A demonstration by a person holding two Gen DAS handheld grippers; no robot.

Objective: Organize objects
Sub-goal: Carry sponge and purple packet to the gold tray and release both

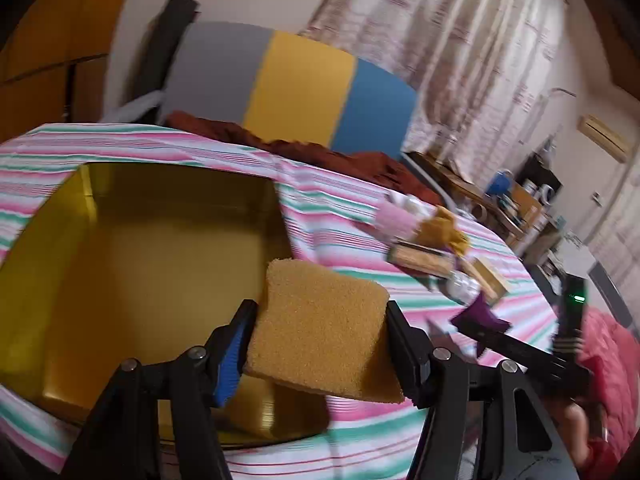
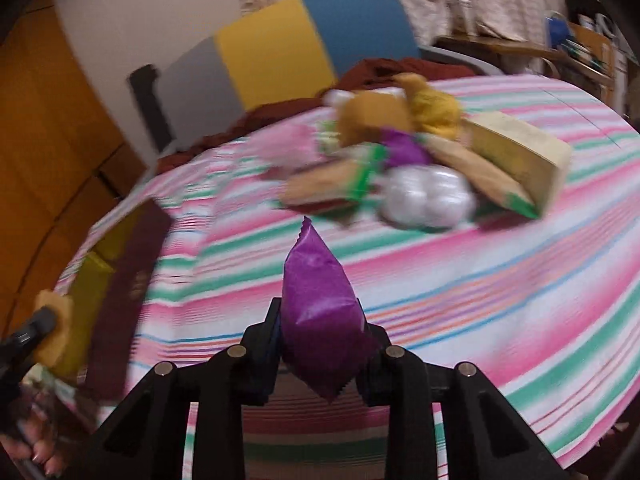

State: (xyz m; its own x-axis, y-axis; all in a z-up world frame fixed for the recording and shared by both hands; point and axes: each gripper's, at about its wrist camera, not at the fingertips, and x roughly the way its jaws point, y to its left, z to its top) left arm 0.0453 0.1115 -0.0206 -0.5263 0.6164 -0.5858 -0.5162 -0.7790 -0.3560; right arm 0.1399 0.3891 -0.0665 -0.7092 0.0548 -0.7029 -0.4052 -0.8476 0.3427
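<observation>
A pink, green and white striped cloth [image 2: 500, 264] covers the table, with a gold tin box [image 1: 132, 248] at one side and a blurred heap of packets [image 2: 404, 168] farther along. The left gripper [image 1: 320, 344] is clamped on a tan sponge [image 1: 324, 328] above the box's edge. The right gripper [image 2: 320, 344] is clamped on a purple packet [image 2: 316, 304] above the cloth.

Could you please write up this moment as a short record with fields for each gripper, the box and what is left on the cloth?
left gripper: shut on the tan sponge, held above the near edge of the box
right gripper: shut on the purple packet
gold box: open, nothing seen inside
striped cloth: pile of packets at the far side
</observation>
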